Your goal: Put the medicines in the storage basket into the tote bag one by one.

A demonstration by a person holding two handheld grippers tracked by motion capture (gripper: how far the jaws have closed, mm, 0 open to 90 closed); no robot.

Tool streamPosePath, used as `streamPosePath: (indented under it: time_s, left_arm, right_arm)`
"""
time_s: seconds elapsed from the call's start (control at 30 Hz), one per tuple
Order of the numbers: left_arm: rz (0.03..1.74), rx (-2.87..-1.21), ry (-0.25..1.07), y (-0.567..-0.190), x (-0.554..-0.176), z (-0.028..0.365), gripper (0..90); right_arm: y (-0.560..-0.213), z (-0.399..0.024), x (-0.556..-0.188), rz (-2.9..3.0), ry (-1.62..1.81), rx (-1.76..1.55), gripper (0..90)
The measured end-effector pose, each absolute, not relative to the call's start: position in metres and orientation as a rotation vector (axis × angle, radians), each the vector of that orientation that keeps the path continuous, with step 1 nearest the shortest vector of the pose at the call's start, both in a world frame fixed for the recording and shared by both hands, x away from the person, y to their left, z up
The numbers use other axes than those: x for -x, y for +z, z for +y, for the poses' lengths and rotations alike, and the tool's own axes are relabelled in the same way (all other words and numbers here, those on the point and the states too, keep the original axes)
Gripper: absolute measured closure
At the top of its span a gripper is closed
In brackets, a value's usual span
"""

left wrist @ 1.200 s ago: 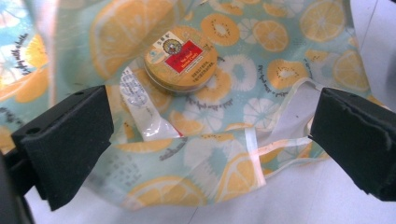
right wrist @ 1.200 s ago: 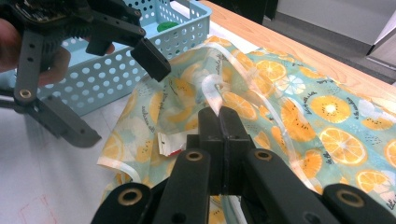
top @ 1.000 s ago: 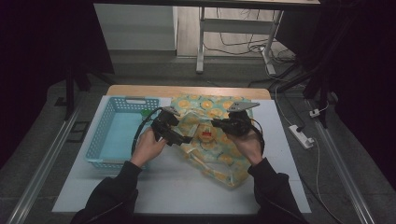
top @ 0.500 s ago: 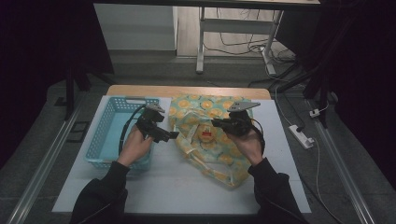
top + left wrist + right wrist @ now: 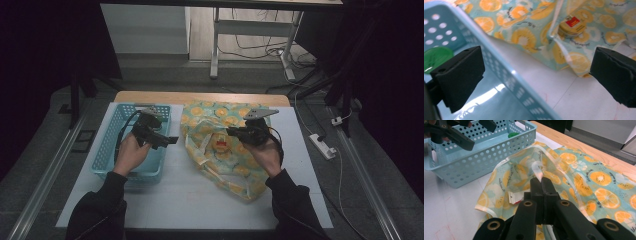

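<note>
A fruit-print bag (image 5: 220, 155) lies on the white table, its mouth facing the light-blue basket (image 5: 107, 150). My right gripper (image 5: 232, 132) is shut on the bag's clear rim (image 5: 537, 171) and holds the mouth up and open. Inside the bag sits a round tin (image 5: 571, 25) with a red label, and a red-and-white item (image 5: 514, 197) shows there. My left gripper (image 5: 167, 140) hovers open over the basket's right wall (image 5: 506, 77), with nothing between its jaws. A green disc (image 5: 435, 56) lies in the basket.
The table's wooden far edge (image 5: 200, 97) runs behind the bag and basket. A power strip (image 5: 322, 146) lies on the floor to the right. Bare white tabletop (image 5: 190, 200) stretches in front of the bag.
My left gripper has moved left, away from the bag's mouth, to above the basket's right wall. The right gripper has stayed on the bag's rim.
</note>
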State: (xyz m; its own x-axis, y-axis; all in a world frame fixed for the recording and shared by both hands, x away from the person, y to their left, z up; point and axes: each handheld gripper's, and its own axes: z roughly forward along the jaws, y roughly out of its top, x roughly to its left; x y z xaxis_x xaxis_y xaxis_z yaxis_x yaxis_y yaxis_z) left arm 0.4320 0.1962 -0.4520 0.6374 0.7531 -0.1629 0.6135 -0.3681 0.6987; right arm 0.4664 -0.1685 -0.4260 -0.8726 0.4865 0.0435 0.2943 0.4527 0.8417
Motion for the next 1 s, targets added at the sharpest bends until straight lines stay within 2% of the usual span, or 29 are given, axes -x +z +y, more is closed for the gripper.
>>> streamPosePath:
  time_s: [0.4, 0.7, 1.0]
  left_arm:
    - [1.196, -2.050, 0.344, -0.449, -0.444, 0.230, 0.0]
    - [1.310, -2.033, 0.346, -0.461, -0.468, 0.249, 0.0]
    - [1.329, -2.065, 0.347, -0.470, -0.487, 0.250, 0.0]
  right_arm:
    - [-0.426, -0.168, -0.466, 2.500, 1.385, -0.676, 90.0]
    - [-0.426, -0.168, -0.467, 2.502, 1.381, -0.675, 90.0]
    - [-0.427, -0.167, -0.466, 2.507, 1.379, -0.672, 90.0]
